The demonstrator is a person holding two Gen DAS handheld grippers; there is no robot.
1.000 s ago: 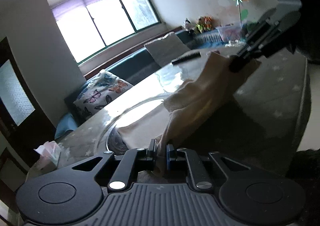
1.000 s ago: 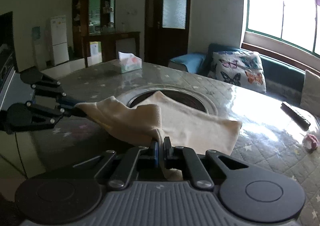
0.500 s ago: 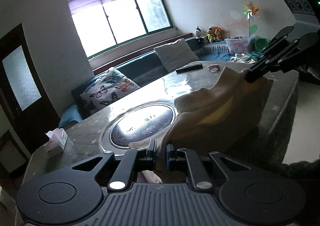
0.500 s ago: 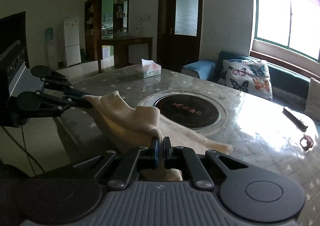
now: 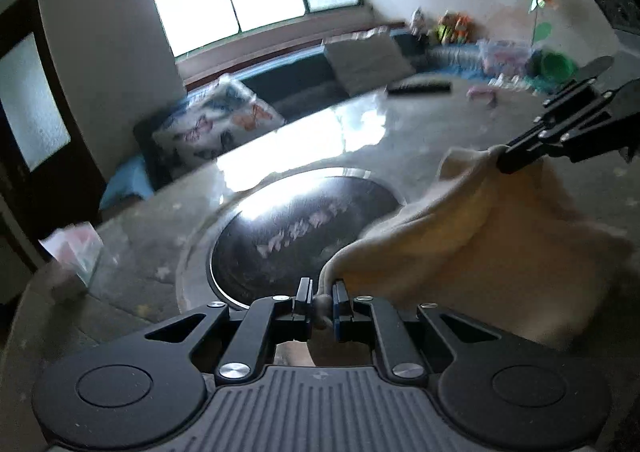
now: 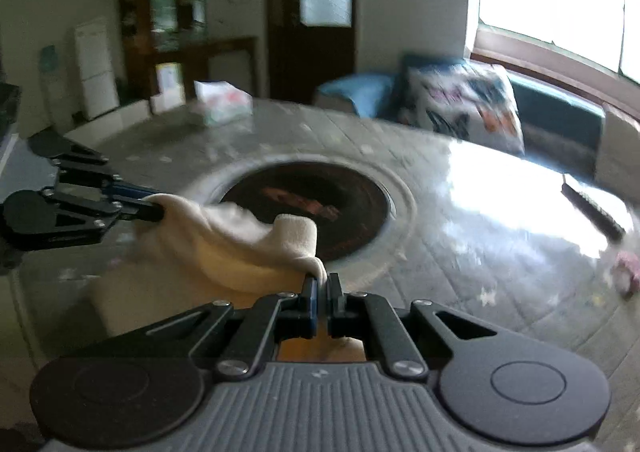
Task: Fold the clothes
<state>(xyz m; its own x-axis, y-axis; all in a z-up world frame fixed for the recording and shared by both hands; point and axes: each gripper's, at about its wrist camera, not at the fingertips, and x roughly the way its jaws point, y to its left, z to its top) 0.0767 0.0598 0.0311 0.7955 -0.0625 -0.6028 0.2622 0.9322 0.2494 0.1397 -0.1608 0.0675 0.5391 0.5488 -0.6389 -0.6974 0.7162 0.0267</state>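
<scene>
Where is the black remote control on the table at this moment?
The remote control lies at the table's far edge in the left wrist view, near the sofa, left of a small pink object; in the right wrist view it is at right.

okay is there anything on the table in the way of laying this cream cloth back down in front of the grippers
Nothing visible blocks it. The cream cloth hangs between the left gripper and the right gripper, above the table. The remote and tissue box sit off to the sides.

The right tongs (image 6: 322, 284) pinched one end of a cream cloth (image 6: 240, 242); the left tongs (image 6: 154, 208) gripped the other, above the counter (image 6: 460, 252).
</scene>
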